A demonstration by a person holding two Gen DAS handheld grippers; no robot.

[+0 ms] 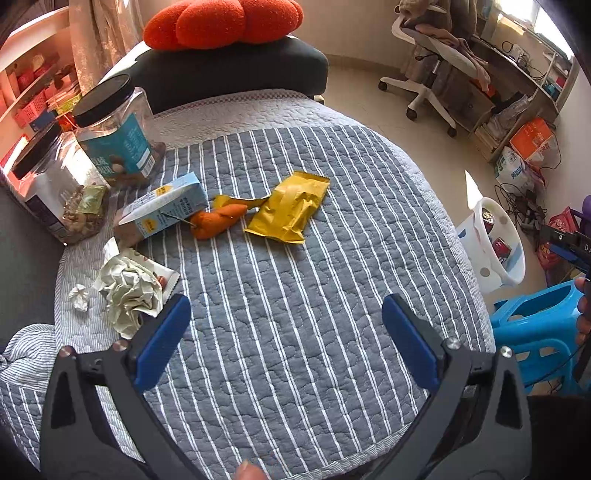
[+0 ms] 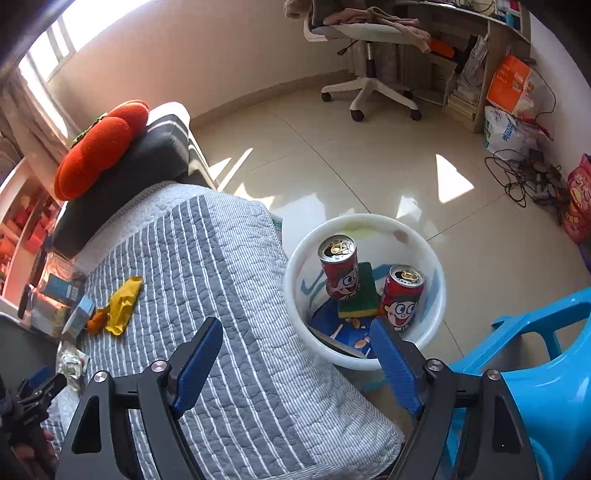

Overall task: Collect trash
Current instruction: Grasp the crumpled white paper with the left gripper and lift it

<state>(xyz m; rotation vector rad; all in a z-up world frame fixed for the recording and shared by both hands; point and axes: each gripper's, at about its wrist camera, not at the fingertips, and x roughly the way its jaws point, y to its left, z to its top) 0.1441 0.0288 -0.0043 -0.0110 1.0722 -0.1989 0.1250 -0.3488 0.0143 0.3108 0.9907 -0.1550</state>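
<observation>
On the striped quilt (image 1: 295, 280) lie a yellow wrapper (image 1: 290, 206), an orange peel (image 1: 218, 220), a light blue carton (image 1: 164, 210), a crumpled paper wad (image 1: 129, 295) and a small white scrap (image 1: 79, 297). My left gripper (image 1: 286, 314) hangs open above the quilt, the paper wad just beyond its left finger. My right gripper (image 2: 295, 332) is open over the quilt's edge, nothing between its fingers. Beyond it a white bin (image 2: 406, 230) on the floor holds two red cans (image 2: 339, 266), a green sponge (image 2: 360, 295) and a blue wrapper (image 2: 343, 332). The yellow wrapper (image 2: 123, 304) shows at left there.
Two clear jars with black lids (image 1: 116, 129) stand at the quilt's far left beside a snack bag (image 1: 86, 212). A red cushion (image 1: 221, 22) lies on a dark pillow. A blue plastic stool (image 2: 535, 369) stands right of the bin. An office chair (image 2: 369, 55) and cables are farther off.
</observation>
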